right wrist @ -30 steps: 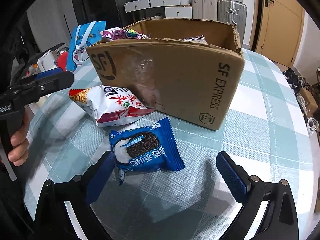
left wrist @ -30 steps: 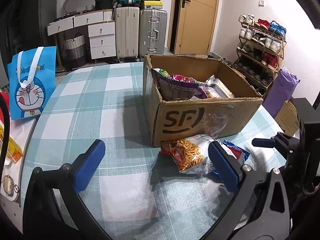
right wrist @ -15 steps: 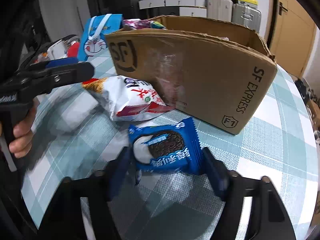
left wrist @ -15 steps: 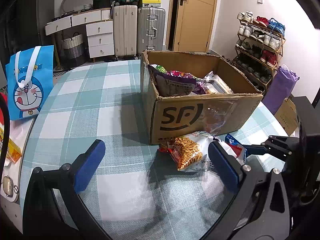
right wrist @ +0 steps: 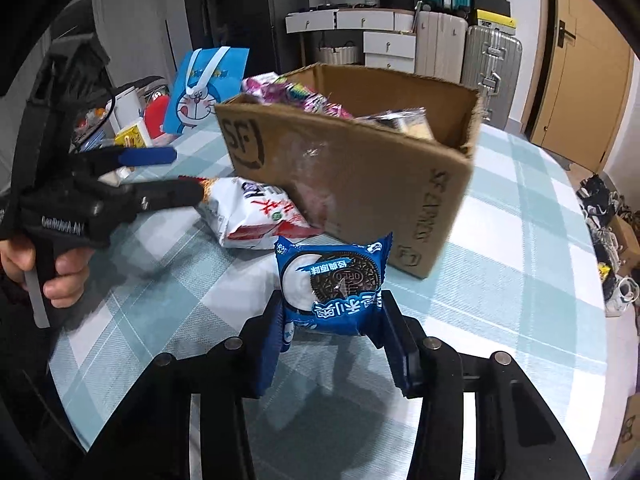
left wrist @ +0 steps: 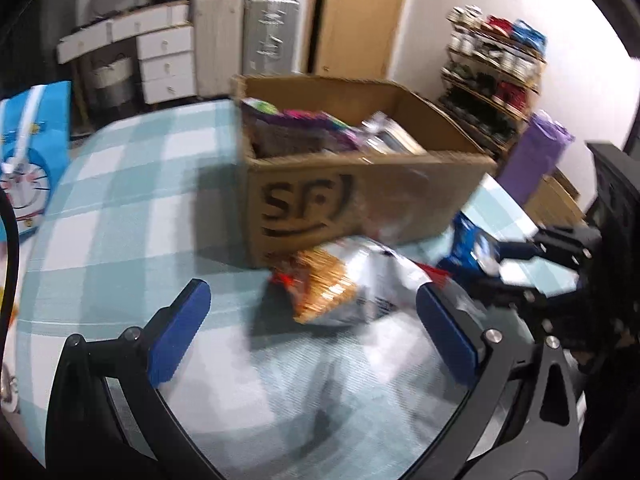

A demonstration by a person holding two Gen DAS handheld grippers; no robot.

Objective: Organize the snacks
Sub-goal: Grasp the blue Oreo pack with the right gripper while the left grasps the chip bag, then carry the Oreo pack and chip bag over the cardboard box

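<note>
Snacks partly boxed; two packets outside.
Right gripper (right wrist: 332,316) closing on blue Oreo packet (right wrist: 332,284); open left gripper (left wrist: 312,336) faces white noodle-snack bag (left wrist: 344,284); brown cardboard box (right wrist: 360,184) holds several.

Matt cardboard box (right wrist: 360,184), glossy plastic cookie packet (right wrist: 334,286), checked cloth tablecloth (right wrist: 520,264)

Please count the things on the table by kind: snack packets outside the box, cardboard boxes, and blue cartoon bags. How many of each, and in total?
Snack packets outside the box: 2, the blue cookie packet and the white noodle-snack bag
Cardboard box: 1
Blue cartoon bag: 1
Total: 4
</note>
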